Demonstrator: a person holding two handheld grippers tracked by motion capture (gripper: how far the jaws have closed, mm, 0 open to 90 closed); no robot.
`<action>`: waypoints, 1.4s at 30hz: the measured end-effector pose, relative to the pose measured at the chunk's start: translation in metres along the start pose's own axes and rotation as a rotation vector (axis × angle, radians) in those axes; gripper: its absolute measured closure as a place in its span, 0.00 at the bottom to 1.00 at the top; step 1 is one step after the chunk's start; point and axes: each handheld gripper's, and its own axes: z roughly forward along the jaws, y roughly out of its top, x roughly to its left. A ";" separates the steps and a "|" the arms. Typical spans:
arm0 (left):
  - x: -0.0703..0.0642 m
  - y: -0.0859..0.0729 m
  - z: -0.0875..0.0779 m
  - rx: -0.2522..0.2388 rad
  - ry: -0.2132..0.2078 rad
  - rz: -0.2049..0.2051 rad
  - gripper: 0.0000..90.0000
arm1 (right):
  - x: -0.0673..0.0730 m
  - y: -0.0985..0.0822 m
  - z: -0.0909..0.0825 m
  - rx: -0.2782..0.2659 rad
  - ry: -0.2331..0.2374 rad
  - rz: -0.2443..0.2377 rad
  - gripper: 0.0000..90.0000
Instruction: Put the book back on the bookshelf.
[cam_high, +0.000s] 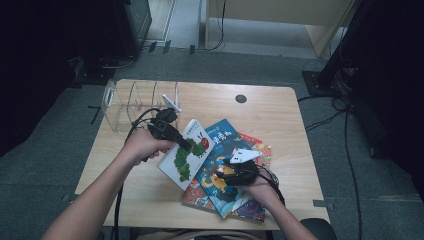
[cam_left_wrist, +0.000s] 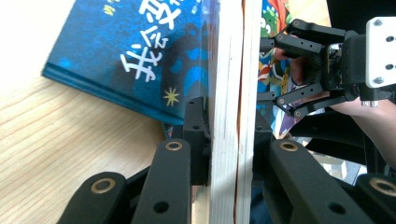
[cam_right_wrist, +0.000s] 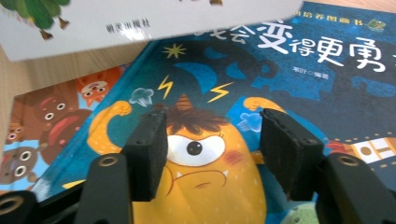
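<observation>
Two grippers work over a wooden table (cam_high: 125, 200), at the back left of which stands a clear acrylic rack (cam_high: 131, 102) with upright dividers, near the left hand. On the table's middle lies a pile of picture books: a blue book (cam_high: 220, 165) with a one-eyed yellow monster on its cover rests on top of a red book (cam_high: 250, 207) with cartoon faces, which shows beneath it at the lower and right edges. A white caterpillar book (cam_high: 186, 152) is lifted at a tilt above the pile's left side, overlapping the blue book's left edge in the high view. The left gripper (cam_high: 186, 145) pinches this white book by its edge; in the left gripper view its pads (cam_left_wrist: 196, 135) press against both faces of the closed cover and pages, seen edge-on between them. The right gripper (cam_high: 222, 175) hovers low over the blue book, its jaws spread wide with nothing between them; the right gripper view shows the monster's eye in the gap and the white book's corner (cam_right_wrist: 140, 18) hanging above.
</observation>
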 end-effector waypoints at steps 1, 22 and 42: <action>0.001 -0.001 -0.001 -0.002 -0.003 -0.007 0.86 | 0.000 0.000 0.000 0.004 -0.003 0.001 0.44; 0.020 -0.004 -0.030 -0.039 0.072 -0.057 0.86 | 0.001 0.001 0.004 0.027 -0.076 -0.018 0.33; 0.035 -0.015 -0.045 -0.039 0.169 -0.089 0.86 | 0.001 0.001 0.004 0.029 -0.077 -0.016 0.32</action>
